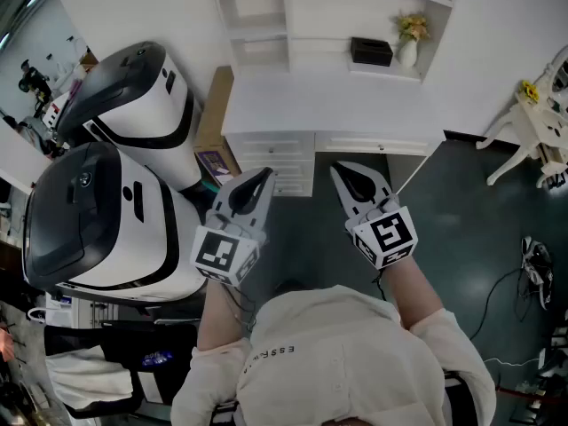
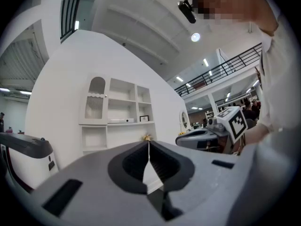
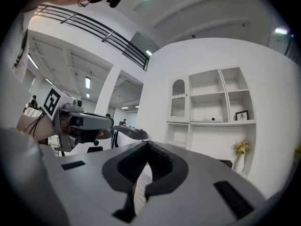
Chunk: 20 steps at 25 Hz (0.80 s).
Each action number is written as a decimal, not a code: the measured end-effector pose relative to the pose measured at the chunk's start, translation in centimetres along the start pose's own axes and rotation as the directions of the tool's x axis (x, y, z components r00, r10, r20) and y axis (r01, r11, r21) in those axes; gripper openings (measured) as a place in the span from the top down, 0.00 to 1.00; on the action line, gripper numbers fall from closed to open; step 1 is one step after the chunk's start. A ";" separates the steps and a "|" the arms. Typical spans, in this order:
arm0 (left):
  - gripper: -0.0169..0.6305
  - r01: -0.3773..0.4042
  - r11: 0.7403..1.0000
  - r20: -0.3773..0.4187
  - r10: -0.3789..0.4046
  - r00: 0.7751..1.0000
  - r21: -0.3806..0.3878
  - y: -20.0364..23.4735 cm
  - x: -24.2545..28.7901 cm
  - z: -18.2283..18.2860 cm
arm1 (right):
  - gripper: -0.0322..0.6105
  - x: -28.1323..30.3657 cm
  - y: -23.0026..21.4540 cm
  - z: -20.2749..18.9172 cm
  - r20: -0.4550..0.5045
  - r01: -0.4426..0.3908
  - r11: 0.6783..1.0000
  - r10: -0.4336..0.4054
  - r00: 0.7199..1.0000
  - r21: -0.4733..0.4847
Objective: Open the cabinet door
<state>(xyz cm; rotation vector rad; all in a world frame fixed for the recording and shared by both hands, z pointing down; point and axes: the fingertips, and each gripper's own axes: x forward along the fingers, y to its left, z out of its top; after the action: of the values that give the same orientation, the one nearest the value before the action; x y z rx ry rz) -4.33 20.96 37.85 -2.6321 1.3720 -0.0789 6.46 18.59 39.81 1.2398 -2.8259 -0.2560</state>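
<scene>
Both claws are empty and nowhere near contact.
- left gripper (image 2: 148, 143): jaws pressed together at the tips, nothing between them.
- right gripper (image 3: 147, 144): jaws also meet at the tips and hold nothing.
- Both are held level, side by side, in front of the person's chest.

Target is the cabinet door (image 2: 96, 101), the top-left bay of the white shelving unit (image 2: 123, 121).
- It sits well ahead of both claws and above their line.
- In the left gripper view it is up and left of the jaws. In the right gripper view it is up and right.
- The head view cuts it off.

Build:
- Arched-top panel with vertical slats or ribbing in a flat white painted frame.
- It looks rigid, probably painted board.
- The bays beside and below it are open cubbies with square edges.

Handling, my estimate:
- A light, stiff, hinged leaf, so a low pull force should do.
- The painted faces are smooth, so pads will slip on the flat frame. Don't pinch the slats, they look thin.
- A small dark dot on the edge toward the open shelves may be a knob, but it is too small to confirm. If it is, clamp it and swing in an arc away from that edge.
- A vase of yellow flowers (image 3: 241, 157) stands lower on the unit, well apart from the door, so the risk is minor.
</scene>
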 end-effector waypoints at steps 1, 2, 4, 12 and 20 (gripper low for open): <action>0.97 0.000 1.000 0.002 0.000 1.000 0.000 0.0 0.1 0.1 | 0.93 0.0 -0.1 0.1 0.003 0.000 1.000 0.000 1.000 -0.002; 0.97 -0.001 1.000 0.004 0.001 1.000 0.000 -0.1 0.3 0.1 | 0.93 0.0 -0.2 0.2 0.005 0.000 1.000 0.000 1.000 -0.003; 0.97 -0.002 1.000 0.005 0.002 1.000 0.000 -0.1 0.5 0.2 | 0.93 0.0 -0.4 0.3 0.007 0.001 1.000 0.000 1.000 -0.003; 0.97 -0.004 1.000 -0.001 0.004 1.000 -0.021 -0.3 1.7 -0.3 | 0.93 -0.4 -1.7 -0.4 0.006 0.013 0.999 -0.013 1.000 0.039; 0.95 0.004 0.999 0.028 -0.003 1.000 -0.053 -0.3 4.1 -0.2 | 0.93 -0.4 -4.2 -1.0 0.006 0.043 0.996 -0.044 0.999 0.072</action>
<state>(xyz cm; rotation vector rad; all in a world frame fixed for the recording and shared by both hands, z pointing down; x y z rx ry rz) -1.81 17.75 37.96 -2.6686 1.3792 -0.0064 9.89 15.97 40.13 1.3175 -2.8405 -0.1626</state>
